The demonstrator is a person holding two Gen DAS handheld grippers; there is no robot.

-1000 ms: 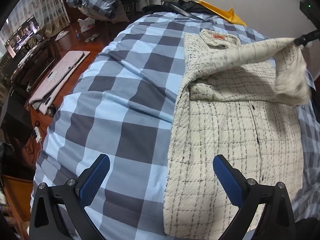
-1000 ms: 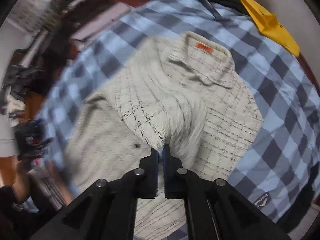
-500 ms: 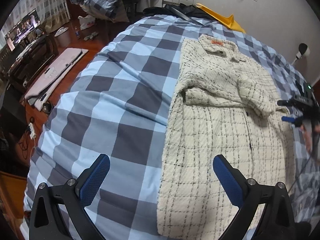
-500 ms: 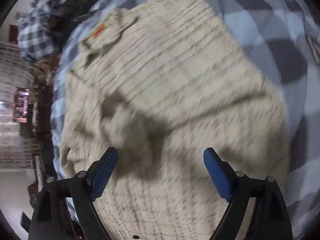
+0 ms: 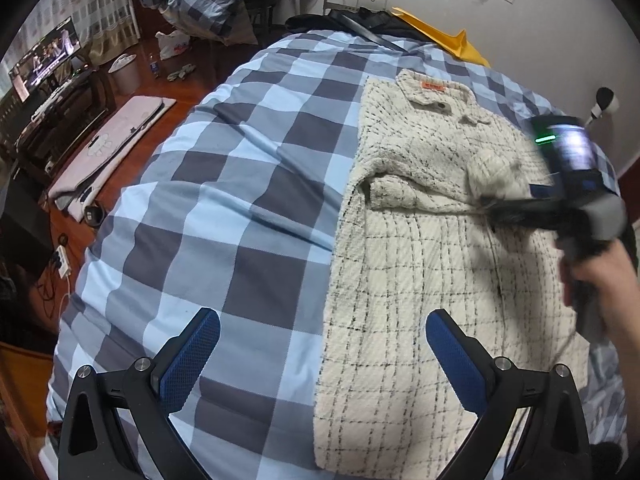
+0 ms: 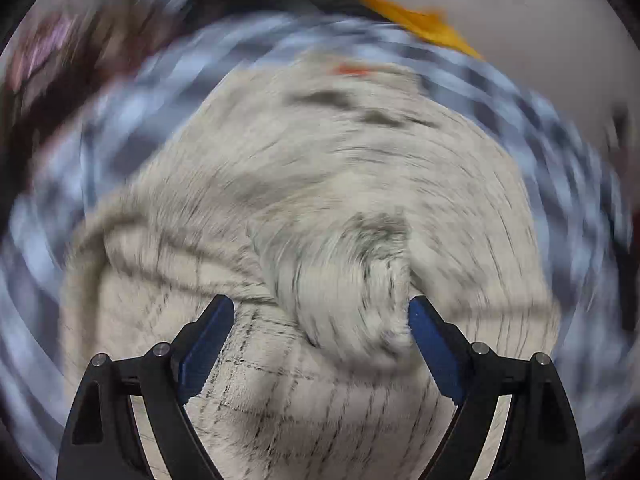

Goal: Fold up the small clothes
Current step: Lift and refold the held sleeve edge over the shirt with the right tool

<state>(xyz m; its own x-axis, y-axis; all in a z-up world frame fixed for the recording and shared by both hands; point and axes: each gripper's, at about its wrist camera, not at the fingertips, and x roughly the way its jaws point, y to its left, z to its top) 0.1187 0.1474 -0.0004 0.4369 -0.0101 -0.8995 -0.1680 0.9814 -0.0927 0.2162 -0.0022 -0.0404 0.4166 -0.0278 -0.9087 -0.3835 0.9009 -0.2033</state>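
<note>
On the checked bedspread (image 5: 224,208): cream jacket (image 5: 420,280) flat, collar toward the wall, both sleeves folded across the chest.

Over the right sleeve cuff (image 6: 352,280), right gripper (image 6: 320,344) with jaws spread, gripping nothing, badly blurred. Near the left hem, left gripper (image 5: 320,356) likewise wide and empty above the cloth. Risks: bulky cuff springing back open; spread fingers snagging the loose weave and dragging the fold askew; thick fabric sliding on the smooth cover.
</note>
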